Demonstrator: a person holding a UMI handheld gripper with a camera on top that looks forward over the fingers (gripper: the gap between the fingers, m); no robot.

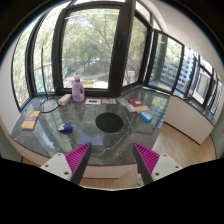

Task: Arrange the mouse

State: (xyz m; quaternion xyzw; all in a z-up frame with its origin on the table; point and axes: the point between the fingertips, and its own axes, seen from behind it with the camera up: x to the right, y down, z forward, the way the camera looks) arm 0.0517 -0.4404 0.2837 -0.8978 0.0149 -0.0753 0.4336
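A small blue object that looks like the mouse [66, 128] lies on the glass table [90, 140], ahead and to the left of my left finger. A round black mouse pad [109, 122] lies at the table's middle, straight ahead beyond the fingers. My gripper [112, 158] is open and empty, its magenta pads wide apart, held back from the table's near edge and above it. Nothing stands between the fingers.
A pink bottle [78, 90] and a white box [64, 99] stand at the far left of the table. A yellow item [30, 120] lies at the left edge. A blue item [146, 117] and an orange one [135, 104] lie to the right. Windows ring the room.
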